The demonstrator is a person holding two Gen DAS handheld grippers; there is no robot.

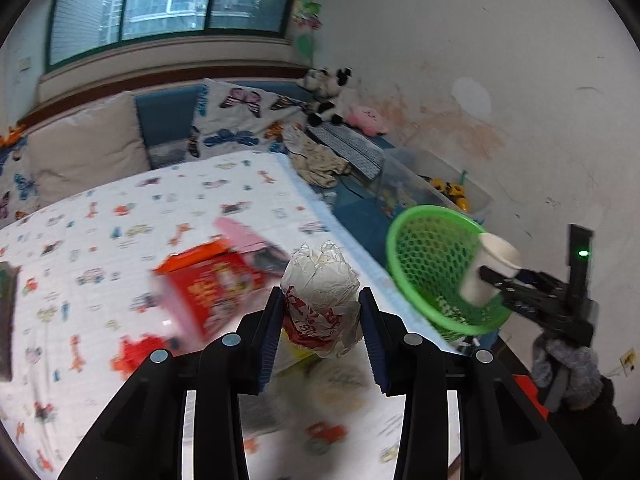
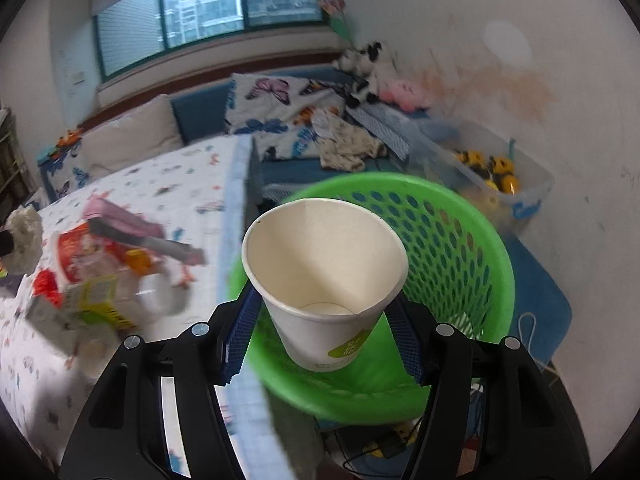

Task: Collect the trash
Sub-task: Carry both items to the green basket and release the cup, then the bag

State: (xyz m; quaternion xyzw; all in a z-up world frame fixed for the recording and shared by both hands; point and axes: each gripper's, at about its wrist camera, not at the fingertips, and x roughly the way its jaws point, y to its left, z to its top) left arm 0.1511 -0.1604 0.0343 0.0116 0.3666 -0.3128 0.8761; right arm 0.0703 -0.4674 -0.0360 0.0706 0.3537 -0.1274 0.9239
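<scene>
My left gripper [image 1: 322,312] is shut on a crumpled white paper wrapper [image 1: 320,284] with red print, held above the bed. My right gripper [image 2: 324,328] is shut on a white paper cup [image 2: 324,272], mouth facing the camera, in front of a green mesh basket [image 2: 452,248]. In the left wrist view that right gripper [image 1: 490,280] holds the paper cup [image 1: 490,264] at the rim of the green basket [image 1: 432,264], right of the bed. The wrapper [image 2: 24,236] shows at the right wrist view's far left edge.
A red box [image 1: 212,284] and a pink box [image 1: 244,236] lie on the patterned bedsheet [image 1: 120,216]. More litter [image 2: 96,292] lies on the bed. A clear bin of toys [image 2: 492,172], pillows, clothes and plush toys lie beyond. A gloved hand [image 1: 568,368] holds the right gripper.
</scene>
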